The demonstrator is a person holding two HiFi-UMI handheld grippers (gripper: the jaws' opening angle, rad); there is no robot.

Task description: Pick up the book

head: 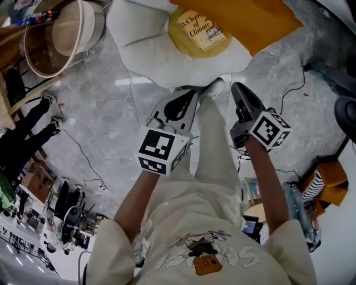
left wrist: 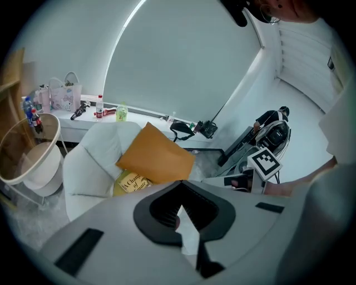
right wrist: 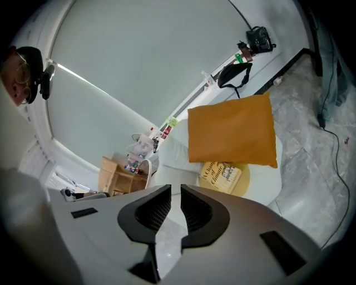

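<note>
Left fingers: the left gripper (left wrist: 181, 182) has its black pads pressed together at the tips, with nothing pinched between them.
Right fingers: the right gripper (right wrist: 176, 189) has its pads a narrow slit apart, with nothing in the slit.
Grippers' place: both hang over the grey marble floor (head: 100, 111), short of the seat, side by side and well apart from the book.
Between them: the person's own leg (head: 214, 145) runs forward between the two grippers. Its shoe (head: 214, 86) is near the seat's front edge.
Book: the book (head: 200, 30) lies flat, cover up, on a round yellow cushion (head: 181, 39) on the seat of a white armchair (head: 139, 33).
In the way: an orange cushion (head: 245, 16) leans against the chair back. In both gripper views it overlaps the book's far edge, while the near part of the cover is bare.
Left of the chair: a round basket (head: 55, 33) with a pale rim stands just beside it.
Floor: thin cables (head: 83, 156) trail across it.
Behind: a sill (left wrist: 139, 114) carries small bottles (left wrist: 99, 107) and a bag.
</note>
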